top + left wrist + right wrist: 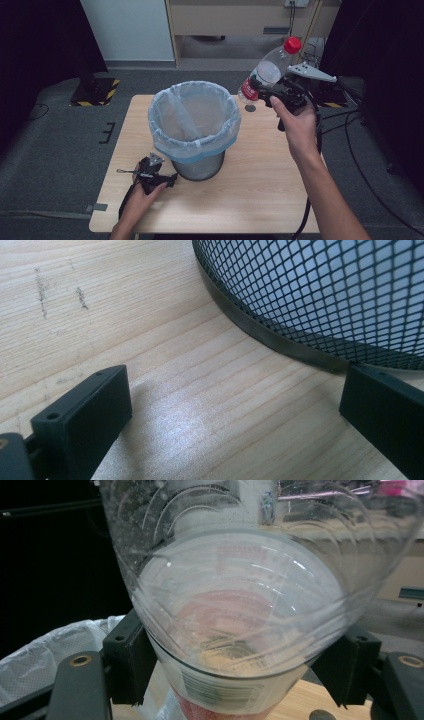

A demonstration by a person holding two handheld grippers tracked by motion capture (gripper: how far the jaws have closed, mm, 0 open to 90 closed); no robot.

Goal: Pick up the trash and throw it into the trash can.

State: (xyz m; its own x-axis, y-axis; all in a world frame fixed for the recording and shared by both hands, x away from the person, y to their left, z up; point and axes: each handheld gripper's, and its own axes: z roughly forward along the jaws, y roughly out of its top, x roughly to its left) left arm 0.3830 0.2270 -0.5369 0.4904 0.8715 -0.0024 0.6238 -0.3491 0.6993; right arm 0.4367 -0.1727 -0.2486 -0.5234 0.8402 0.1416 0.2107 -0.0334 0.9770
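A clear plastic bottle [267, 72] with a red cap and red label hangs tilted in the air just right of the bin's rim. My right gripper [260, 87] is shut on the bottle's body near the label. In the right gripper view the bottle [240, 605] sits squeezed between the two black jaws of the right gripper [240, 665]. A black mesh bin [197, 130] lined with a pale bag stands mid-table. My left gripper [170, 179] rests on the table by the bin's base, open. In the left gripper view the left gripper [235, 412] holds nothing and faces the bin's mesh wall [320, 295].
The wooden table [250, 190] has bare room to the right and front of the bin. A small dark round mark [250, 108] lies on the table under the bottle. Cables trail off the table's right side. Dark floor surrounds the table.
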